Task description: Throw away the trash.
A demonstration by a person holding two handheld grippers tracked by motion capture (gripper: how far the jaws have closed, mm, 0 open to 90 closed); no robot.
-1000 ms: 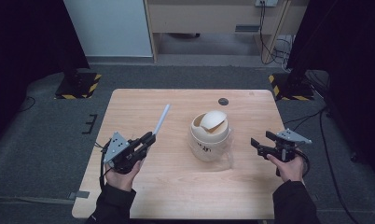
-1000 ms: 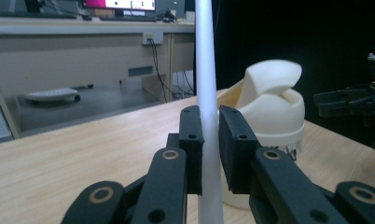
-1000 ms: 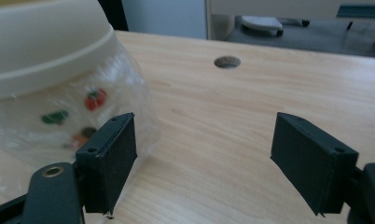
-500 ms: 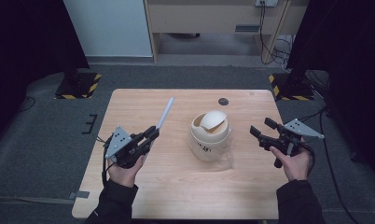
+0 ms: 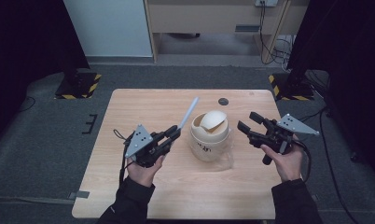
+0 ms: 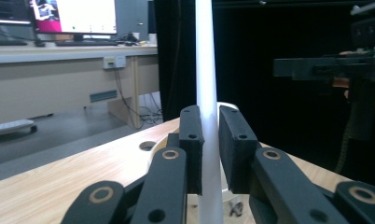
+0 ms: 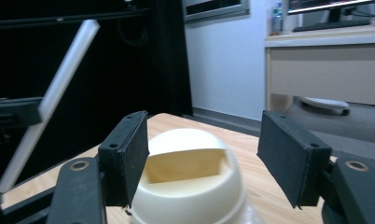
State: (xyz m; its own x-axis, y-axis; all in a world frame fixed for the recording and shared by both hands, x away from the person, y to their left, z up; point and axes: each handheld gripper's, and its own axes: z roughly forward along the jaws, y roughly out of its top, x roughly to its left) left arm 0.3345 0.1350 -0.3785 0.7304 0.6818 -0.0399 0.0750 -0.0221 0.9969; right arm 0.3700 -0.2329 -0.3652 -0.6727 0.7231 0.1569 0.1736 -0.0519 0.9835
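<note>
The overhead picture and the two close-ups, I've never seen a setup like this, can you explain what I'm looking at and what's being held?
A person sits at a wooden table holding a hand tool in each hand; each tool has two black fingers that pinch. The high view looks down from above the person. The other two pictures come from small cameras riding on the tools, looking out along their own fingers. The left gripper is shut on a long white stick, seen close up in the left gripper view. The right gripper is open and empty, pointed at a cream bin with a domed swing lid in the middle of the table. A small dark round spot shows near the far edge.
</note>
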